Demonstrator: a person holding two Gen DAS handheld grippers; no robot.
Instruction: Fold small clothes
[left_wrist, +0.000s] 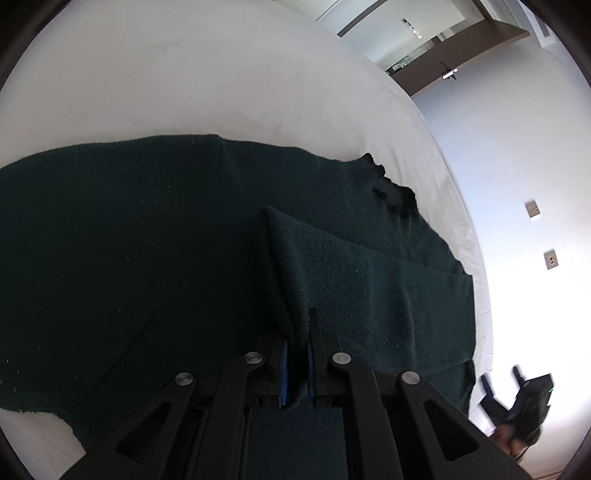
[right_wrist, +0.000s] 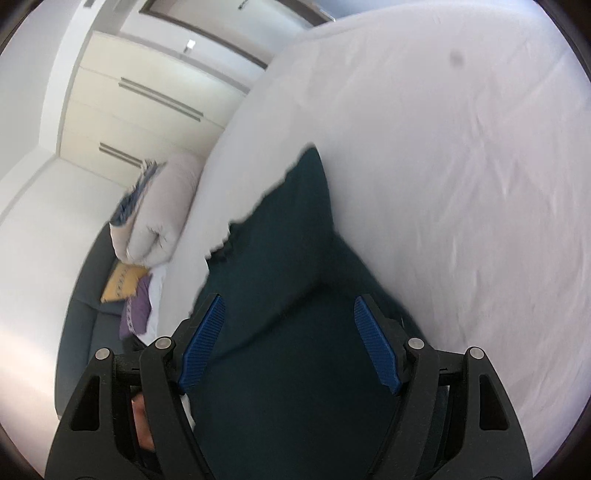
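Note:
A dark green knit sweater (left_wrist: 147, 240) lies spread on the white bed (left_wrist: 184, 74). My left gripper (left_wrist: 297, 354) is shut on a fold of the sweater, a sleeve-like flap (left_wrist: 369, 280) that runs up and right from the jaws. The collar (left_wrist: 391, 192) lies at the far right. My right gripper (right_wrist: 290, 332) is open and empty, its blue pads (right_wrist: 203, 343) wide apart just above the sweater (right_wrist: 295, 387). It also shows at the lower right of the left wrist view (left_wrist: 517, 398).
The bed edge (right_wrist: 207, 206) runs along the left in the right wrist view. Beyond it are a rolled white duvet (right_wrist: 159, 218), yellow and purple cushions (right_wrist: 125, 284) on a dark sofa, and white wardrobe doors (right_wrist: 147, 96).

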